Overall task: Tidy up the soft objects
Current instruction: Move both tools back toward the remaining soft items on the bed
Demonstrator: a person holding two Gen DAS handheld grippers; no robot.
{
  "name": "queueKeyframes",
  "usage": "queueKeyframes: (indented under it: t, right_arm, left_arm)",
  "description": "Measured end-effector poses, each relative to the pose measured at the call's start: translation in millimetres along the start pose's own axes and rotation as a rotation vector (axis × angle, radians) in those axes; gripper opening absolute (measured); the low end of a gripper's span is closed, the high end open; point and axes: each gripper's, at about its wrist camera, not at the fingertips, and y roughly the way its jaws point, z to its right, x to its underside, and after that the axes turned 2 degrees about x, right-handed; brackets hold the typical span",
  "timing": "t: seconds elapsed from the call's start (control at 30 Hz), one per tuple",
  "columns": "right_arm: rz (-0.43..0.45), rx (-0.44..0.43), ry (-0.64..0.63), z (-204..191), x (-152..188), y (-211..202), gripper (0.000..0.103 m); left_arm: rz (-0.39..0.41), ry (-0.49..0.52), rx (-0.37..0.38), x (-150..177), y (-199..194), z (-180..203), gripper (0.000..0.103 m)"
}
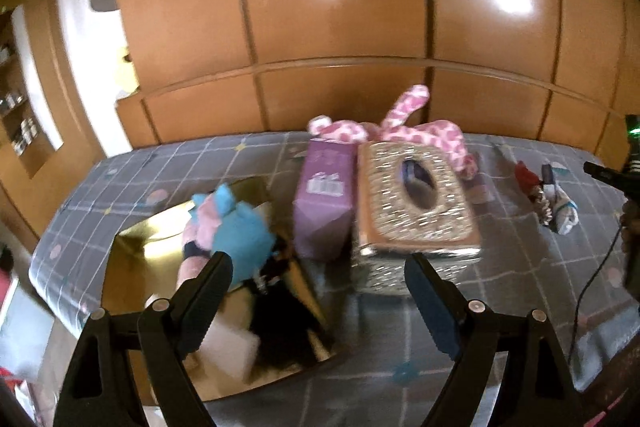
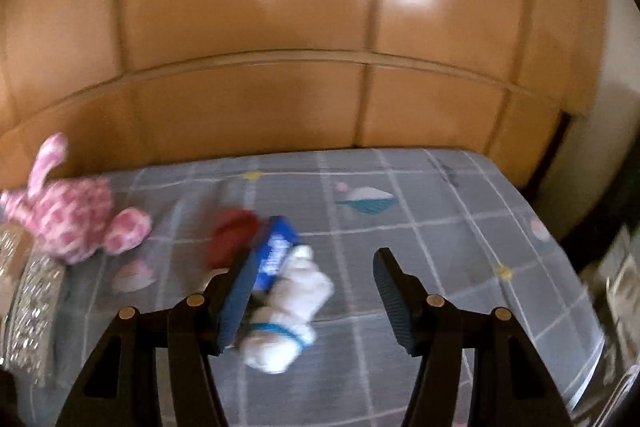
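A grey checked bedsheet (image 1: 132,187) covers the bed. Ahead of the released left gripper (image 1: 320,287) sits a glittery silver tissue box (image 1: 416,203); a blue-and-pink plush toy (image 1: 228,227) lies just beyond its left finger. The right gripper (image 2: 316,283) is released too, with white rolled socks (image 2: 288,319) lying between its fingers.

One pink spotted plush toy (image 1: 404,131), one purple carton (image 1: 324,195) and one glittery tissue box (image 1: 416,203) are counted. One gold tray (image 1: 148,267) is seen, one white sock (image 2: 288,311) and one red soft item (image 2: 234,235).

Motion blur, fisheye bending, glare patches on wooden panels (image 1: 320,7).
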Motion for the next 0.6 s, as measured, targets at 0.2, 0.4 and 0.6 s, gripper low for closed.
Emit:
queueKeyframes:
  t: [0.2, 0.4, 0.6]
  right_arm:
    - [-0.042, -0.010, 0.148, 29.9, -2.0, 9.9, 0.061]
    - [-0.072, -0.032, 0.232, 45.0, -1.6, 14.4, 0.061]
    - [-0.110, -0.047, 0.339, 65.8, 1.2, 18.6, 0.061]
  left_arm:
    - [0.012, 0.076, 0.051, -17.2, 4.8, 40.2, 0.088]
    - [0.015, 0.152, 0.114, -30.9, 12.9, 83.8, 0.088]
    - [-0.013, 0.226, 0.171, -40.8, 33.2, 131.7, 0.088]
